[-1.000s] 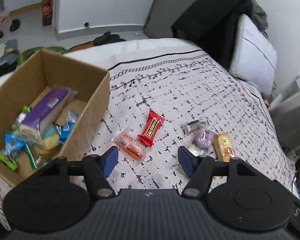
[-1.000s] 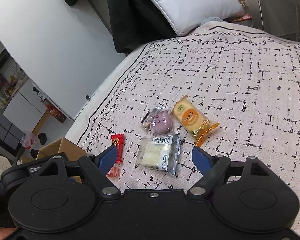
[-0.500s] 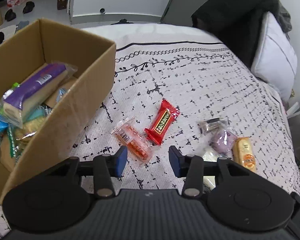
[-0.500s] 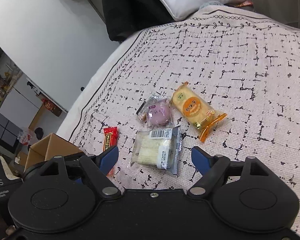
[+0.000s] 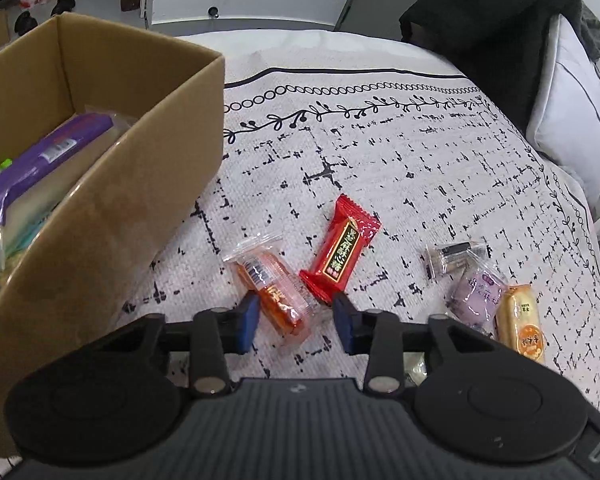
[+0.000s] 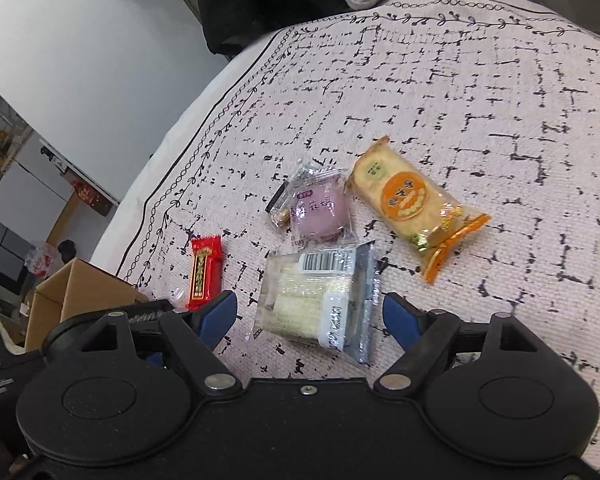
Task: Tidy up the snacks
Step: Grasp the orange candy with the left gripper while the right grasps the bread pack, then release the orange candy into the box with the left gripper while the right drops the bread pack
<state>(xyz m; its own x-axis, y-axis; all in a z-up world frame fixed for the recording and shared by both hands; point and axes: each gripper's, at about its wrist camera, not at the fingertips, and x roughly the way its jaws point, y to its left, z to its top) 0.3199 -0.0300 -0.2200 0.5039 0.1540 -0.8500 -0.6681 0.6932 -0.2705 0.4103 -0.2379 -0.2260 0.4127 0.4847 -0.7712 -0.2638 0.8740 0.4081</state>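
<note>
Left wrist view: the left gripper (image 5: 295,326) points steeply down at the patterned bedspread (image 5: 380,152), and its jaws have just been closing. They now stand narrow, one blue pad on each side of the near end of a clear packet with an orange snack (image 5: 274,284). The pads do not visibly press on the wrapper; a little gap shows on each side. Just beside that packet, touching its edge, lies a red candy bar (image 5: 342,254). Further right sit a small dark-wrapped piece (image 5: 452,254), a purple mochi packet (image 5: 478,294) and a yellow cracker packet (image 5: 520,326), close together. At the left stands an open cardboard box (image 5: 112,216), with a long purple-wrapped cake (image 5: 40,168) and other packets inside.

From the right wrist camera, the right gripper (image 6: 310,316) has its jaws wide apart, straddling the near part of a clear sandwich packet (image 6: 318,298) with a barcode label, which lies flat on the bed. Neither pad touches the packet. Beyond it lie the purple mochi packet (image 6: 320,210), which overlaps the small dark piece, and the yellow cracker packet (image 6: 412,204) just to its right. The red candy bar (image 6: 205,270) lies off to the left, near a corner of the cardboard box (image 6: 76,300). A white pillow (image 5: 572,108) and dark clothing (image 5: 492,32) sit at the far end of the bed.
</note>
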